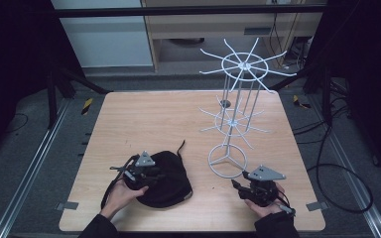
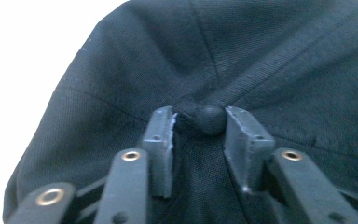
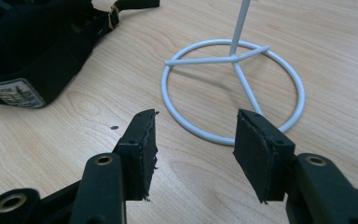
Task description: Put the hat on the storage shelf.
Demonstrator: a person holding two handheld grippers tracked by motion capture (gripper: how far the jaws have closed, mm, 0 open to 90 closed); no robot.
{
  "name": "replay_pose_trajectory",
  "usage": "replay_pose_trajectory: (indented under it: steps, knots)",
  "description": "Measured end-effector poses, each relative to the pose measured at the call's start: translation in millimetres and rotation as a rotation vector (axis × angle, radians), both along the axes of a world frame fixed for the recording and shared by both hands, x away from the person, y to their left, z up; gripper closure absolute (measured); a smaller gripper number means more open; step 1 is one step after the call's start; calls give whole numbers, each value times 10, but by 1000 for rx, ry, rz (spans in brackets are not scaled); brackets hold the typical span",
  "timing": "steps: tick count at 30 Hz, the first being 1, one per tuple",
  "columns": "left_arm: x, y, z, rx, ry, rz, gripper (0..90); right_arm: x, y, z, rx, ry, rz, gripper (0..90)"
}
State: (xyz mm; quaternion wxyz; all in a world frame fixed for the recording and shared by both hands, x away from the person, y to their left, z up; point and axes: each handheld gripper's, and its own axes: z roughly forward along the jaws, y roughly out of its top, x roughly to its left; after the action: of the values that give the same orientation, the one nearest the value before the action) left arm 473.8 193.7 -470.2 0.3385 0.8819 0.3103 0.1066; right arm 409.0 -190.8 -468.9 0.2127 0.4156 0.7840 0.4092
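A black cap [image 1: 171, 186] lies crown up on the wooden table [image 1: 154, 119] near its front left. My left gripper [image 1: 156, 174] reaches onto it from the left. In the left gripper view the gripper [image 2: 198, 123] is shut on the cap [image 2: 214, 56], pinching a fold of cloth and the top button [image 2: 212, 120] between its pads. My right gripper [image 1: 238, 184] stands open low over the table at the front right. In the right gripper view nothing lies between the pads of that gripper [image 3: 196, 135], and the base ring [image 3: 302, 93] of a white wire stand lies just beyond them.
The white wire stand [image 1: 238, 99] rises at the table's right, with two tiers of spoke-like arms and a round base [image 1: 226, 161]. The cap's strap and buckle [image 3: 114, 14] trail toward the stand. Dark floor, cables and rails surround the table.
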Motion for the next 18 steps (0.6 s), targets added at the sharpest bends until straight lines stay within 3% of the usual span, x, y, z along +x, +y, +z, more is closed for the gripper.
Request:
replay_pose_trajectory:
  steps: [6,9,13,15,17,18]
  knots:
    - [-21,-15,-6,14,22,-11,879,8,-8,-6,0,3,-2,489]
    - [-14,5,-16,-6,56,-15,898,11,-14,-10,-1,6,-4,491]
    - [-30,20,10,-28,47,-9,894,17,-25,-14,-3,3,-3,491]
    - [-33,41,40,-65,47,-19,835,18,-26,-15,-2,3,-3,491]
    - [-35,48,75,-90,39,-29,605,17,-25,-14,-2,5,-3,491]
    - [-37,47,87,-94,31,-40,556,18,-25,-13,-3,4,-2,491]
